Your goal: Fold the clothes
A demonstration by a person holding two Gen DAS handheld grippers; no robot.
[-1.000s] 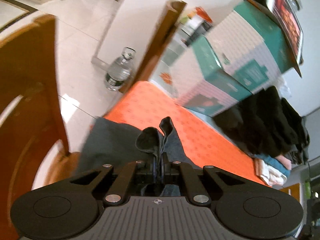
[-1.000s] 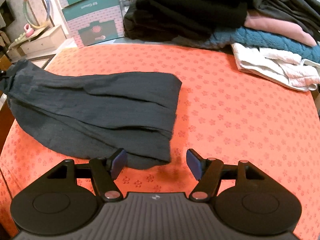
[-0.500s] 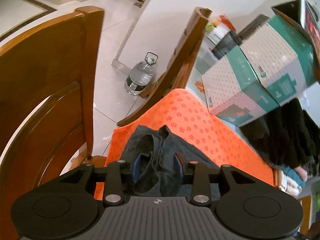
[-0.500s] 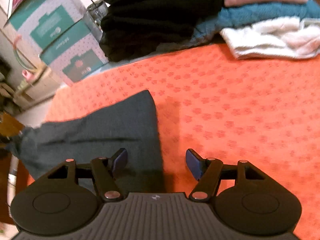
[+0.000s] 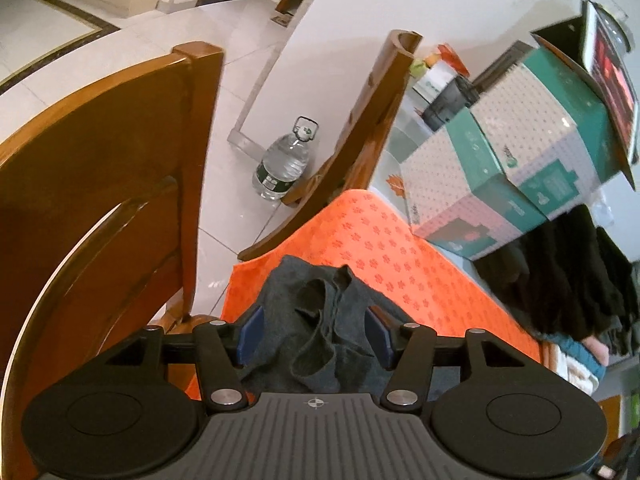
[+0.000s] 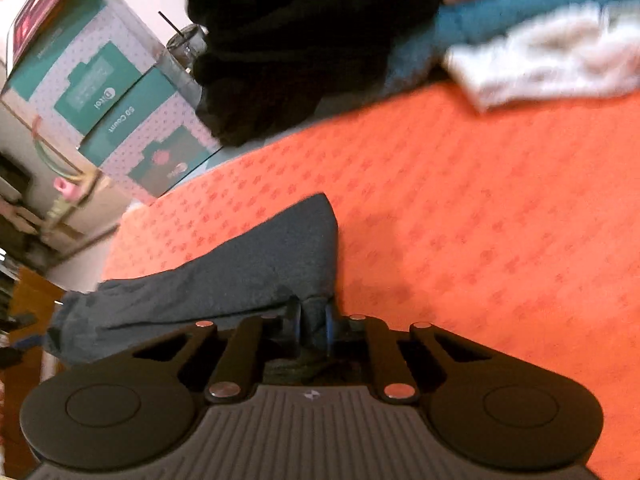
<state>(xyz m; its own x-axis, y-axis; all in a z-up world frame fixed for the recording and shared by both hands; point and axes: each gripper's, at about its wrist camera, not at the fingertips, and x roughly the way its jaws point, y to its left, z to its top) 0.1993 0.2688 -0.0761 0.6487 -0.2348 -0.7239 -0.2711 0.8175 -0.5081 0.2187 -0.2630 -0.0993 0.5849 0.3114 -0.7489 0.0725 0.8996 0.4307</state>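
The left gripper has its fingers spread wide, one on each side of a bunched end of the dark grey garment; the blue pads do not press the cloth. This end lies at the corner of the orange mat, which has a small flower pattern. At 9 o'clock from the gripper stands a wooden chair, and a second chair leans at 12 o'clock. Between them, on the white floor, is a water bottle. At 2 o'clock are stacked boxes, and at 3 o'clock black clothes.

The right gripper is pinching the other end of the garment, its fingers pressed close on a fold of cloth. From there the garment stretches toward 9 o'clock over the mat. At 12 o'clock lies a pile of clothes, black, blue and white, though blurred. The boxes are at 10 o'clock.
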